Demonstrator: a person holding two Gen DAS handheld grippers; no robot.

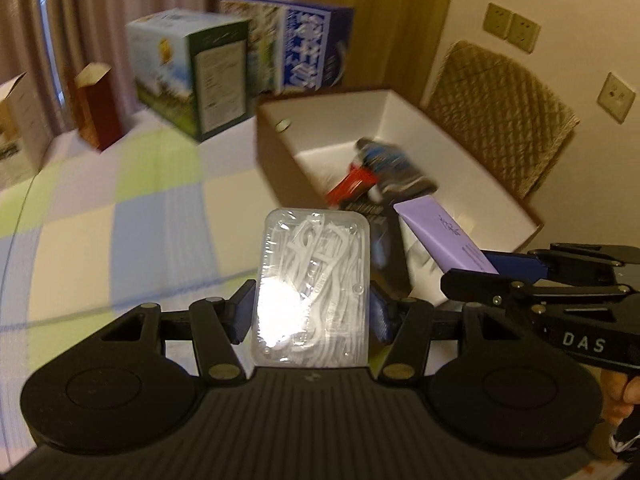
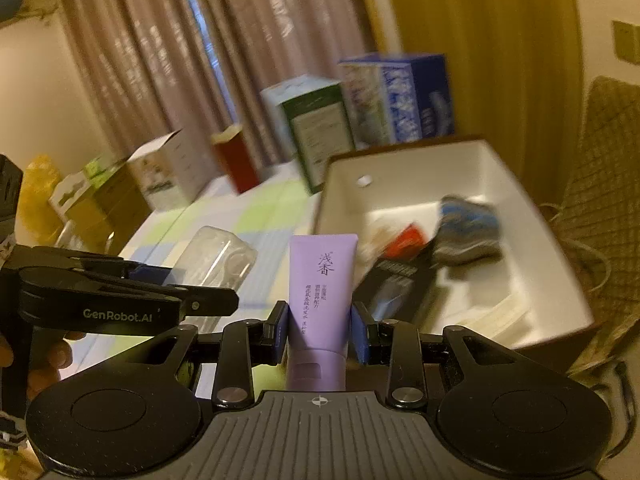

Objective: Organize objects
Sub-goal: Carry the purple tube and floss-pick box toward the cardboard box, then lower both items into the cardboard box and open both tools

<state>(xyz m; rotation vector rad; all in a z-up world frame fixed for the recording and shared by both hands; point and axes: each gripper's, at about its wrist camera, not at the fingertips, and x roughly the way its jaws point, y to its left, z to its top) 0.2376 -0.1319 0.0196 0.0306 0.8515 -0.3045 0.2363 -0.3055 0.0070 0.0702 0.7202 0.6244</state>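
Above the checked tablecloth (image 1: 120, 216), the left gripper (image 1: 312, 304) clamps a clear floss box (image 1: 312, 288). Beside it, the right gripper (image 2: 320, 330) pinches a purple tube (image 2: 320, 292), near the open white bin (image 2: 460, 168).

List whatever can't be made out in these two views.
- Left wrist view: lower end of the clear plastic box of white floss picks, hidden behind the left tool's body.
- Right wrist view: cap end of the purple tube, cut off by the right tool's body.
- Both views: items in the open white-lined cardboard box, blurred.
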